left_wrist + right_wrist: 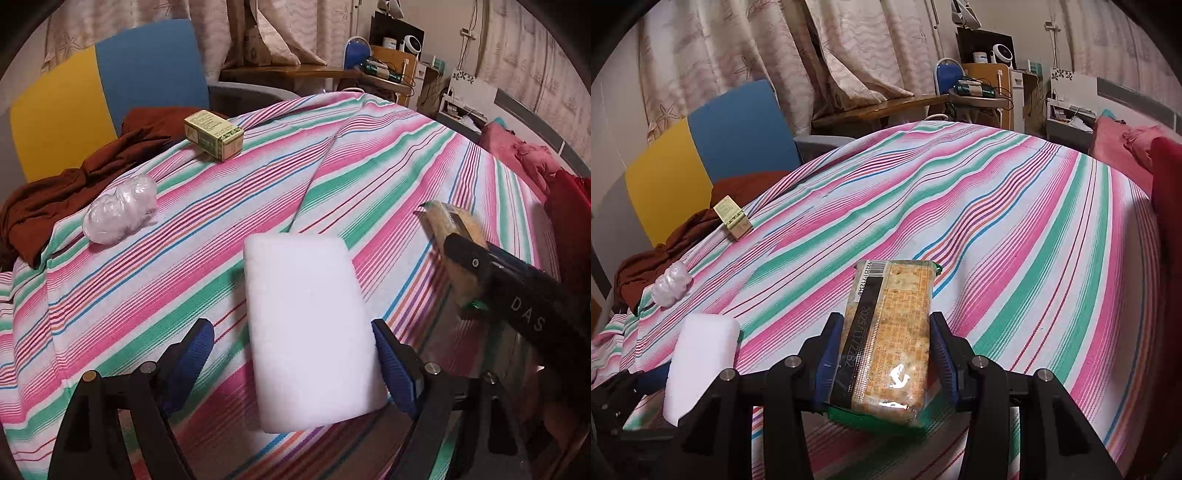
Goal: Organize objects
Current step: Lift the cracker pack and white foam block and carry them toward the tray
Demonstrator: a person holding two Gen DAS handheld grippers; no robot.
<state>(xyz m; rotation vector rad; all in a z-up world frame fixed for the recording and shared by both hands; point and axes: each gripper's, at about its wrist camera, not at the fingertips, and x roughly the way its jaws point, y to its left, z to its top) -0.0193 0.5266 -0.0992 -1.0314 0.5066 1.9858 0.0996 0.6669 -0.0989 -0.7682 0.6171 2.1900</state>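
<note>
Two hand-held grippers over a striped bed (pixel 369 155): left hand-held gripper (pixel 293 363) apparently gripped a white sponge (pixel 306 328); right hand-held gripper (pixel 886 354) clamped a cracker packet (pixel 890 339). Small box (pixel 214 134) and plastic bundle (pixel 120 210) lay apart behind.

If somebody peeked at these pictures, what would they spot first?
Probably the bright striped cloth that covers the whole table. Next, the cracker packet squeezed in the right tool and the white foam block between the left tool's pads, though only the right-hand pad is seen touching it.
</note>
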